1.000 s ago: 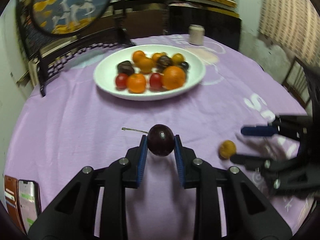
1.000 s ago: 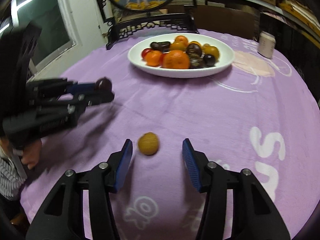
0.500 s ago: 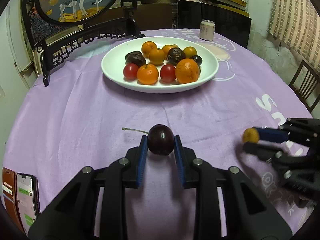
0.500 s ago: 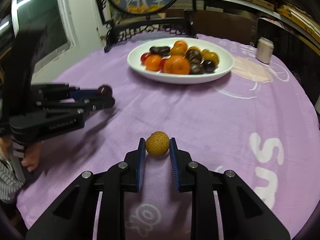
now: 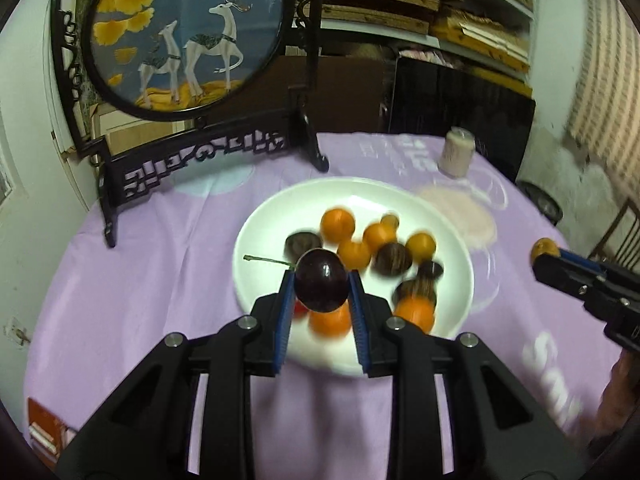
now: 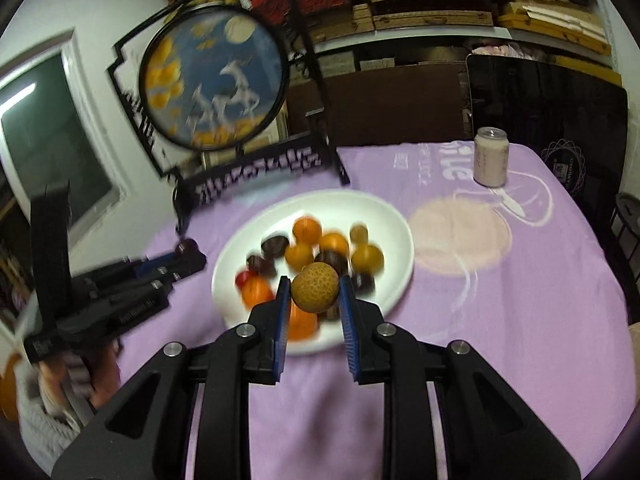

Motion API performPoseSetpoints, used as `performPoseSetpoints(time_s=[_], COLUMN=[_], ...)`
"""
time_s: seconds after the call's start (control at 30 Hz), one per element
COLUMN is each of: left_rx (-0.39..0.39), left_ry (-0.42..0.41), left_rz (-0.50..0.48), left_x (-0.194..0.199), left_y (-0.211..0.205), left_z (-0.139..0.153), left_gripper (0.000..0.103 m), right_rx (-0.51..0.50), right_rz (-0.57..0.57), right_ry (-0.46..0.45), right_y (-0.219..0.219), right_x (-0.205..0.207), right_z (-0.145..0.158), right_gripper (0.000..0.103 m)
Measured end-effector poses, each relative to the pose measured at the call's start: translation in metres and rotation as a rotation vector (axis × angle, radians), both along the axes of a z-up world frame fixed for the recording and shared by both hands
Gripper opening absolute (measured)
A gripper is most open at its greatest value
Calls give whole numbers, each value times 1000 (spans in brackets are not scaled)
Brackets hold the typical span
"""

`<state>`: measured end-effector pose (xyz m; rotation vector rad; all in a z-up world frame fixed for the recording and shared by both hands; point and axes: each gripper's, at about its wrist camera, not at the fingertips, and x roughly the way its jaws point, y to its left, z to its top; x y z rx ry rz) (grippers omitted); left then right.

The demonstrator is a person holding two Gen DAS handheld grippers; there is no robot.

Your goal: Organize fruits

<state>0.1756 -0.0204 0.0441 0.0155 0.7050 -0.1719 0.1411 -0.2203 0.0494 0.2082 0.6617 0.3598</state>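
Note:
My left gripper is shut on a dark cherry with a long stem and holds it in the air over the near rim of the white plate. My right gripper is shut on a small rough yellow-brown fruit, raised over the plate's near side. The plate holds several oranges, dark fruits and small red ones. Each gripper shows in the other's view: the right one at the right edge, the left one left of the plate.
The round table wears a purple cloth. A black carved stand with a round deer picture rises behind the plate on the left. A pale can stands at the back right. A phone and cards lie at the near left edge.
Both grippers have lifted their fruit off the cloth and moved forward over the plate. The right gripper, open a second ago, closed on the yellow-brown fruit.

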Motion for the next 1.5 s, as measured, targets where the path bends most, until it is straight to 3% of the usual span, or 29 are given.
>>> performPoseSetpoints(time_s=[0.13, 0.23, 0.47, 0.53, 0.57, 0.6, 0.8, 1.13, 1.27, 1.4, 1.5], left_rx=[0, 37, 38, 37, 31, 25, -9, 73, 105, 155, 174], left_ry=[10, 13, 42, 48, 45, 42, 42, -52, -72, -72, -82], left_rz=[-6, -6, -25, -22, -13, 3, 25, 110, 153, 136, 123], left_x=[26, 44, 61, 64, 64, 65, 63, 10, -32, -67, -88], left_y=[-14, -24, -29, -27, -25, -22, -12, -9, -2, -4, -7], left_z=[-10, -22, -43, -47, -47, -48, -43, -28, -37, -42, -39], left_gripper=[27, 27, 27, 43, 52, 54, 56, 85, 95, 99, 101], right_rx=[41, 19, -41, -64, -64, -57, 16, -68, -107, -138, -164], right_rz=[-5, 1, 38, 41, 39, 27, 9, -22, -66, -135, -172], right_ry=[51, 85, 128, 127, 128, 126, 89, 37, 21, 6, -8], right_y=[3, 12, 33, 37, 37, 35, 20, 23, 19, 9, 5], right_x=[36, 55, 78, 80, 80, 79, 74, 24, -10, -47, -68], right_z=[-13, -26, -47, -51, -53, -54, -42, -22, -30, -49, -57], right_gripper=[24, 24, 25, 33, 47, 57, 57, 57, 69, 93, 96])
